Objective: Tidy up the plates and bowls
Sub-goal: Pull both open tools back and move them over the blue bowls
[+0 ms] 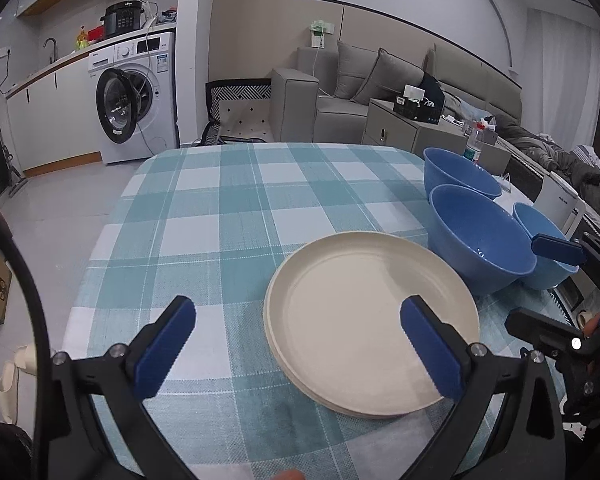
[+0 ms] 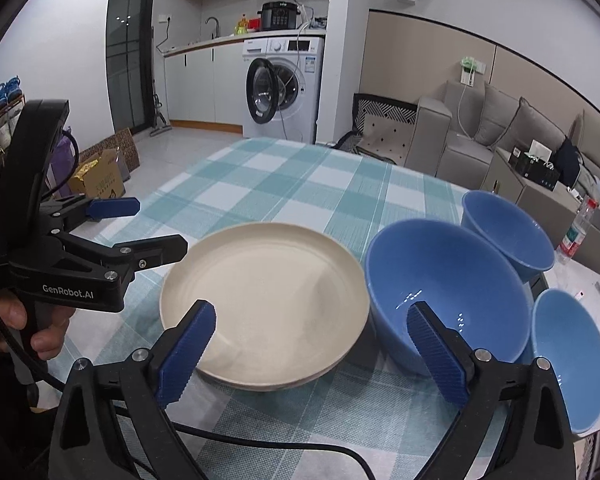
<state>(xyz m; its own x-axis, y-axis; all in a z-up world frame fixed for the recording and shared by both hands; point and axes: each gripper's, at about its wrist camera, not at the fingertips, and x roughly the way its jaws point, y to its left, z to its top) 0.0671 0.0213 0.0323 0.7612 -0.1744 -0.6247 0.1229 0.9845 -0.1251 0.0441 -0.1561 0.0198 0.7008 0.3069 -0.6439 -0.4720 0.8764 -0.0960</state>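
- Nearest, the left gripper [image 1: 298,346] and right gripper [image 2: 312,346] both stand wide apart, with nothing between the pads.
- Just ahead and below lies the cream plate stack [image 2: 264,304] on the checked counter [image 1: 204,216], between the two grippers.
- To its right, touching or nearly so, sits the large blue bowl [image 2: 448,292].
- Two small blue bowls [image 2: 508,236] lie beyond and beside it; the right gripper is nearer all three, so I judge they fall to it.

A home: washing machine [image 1: 134,96], sofa [image 1: 364,92], kitchen counter [image 2: 220,42].
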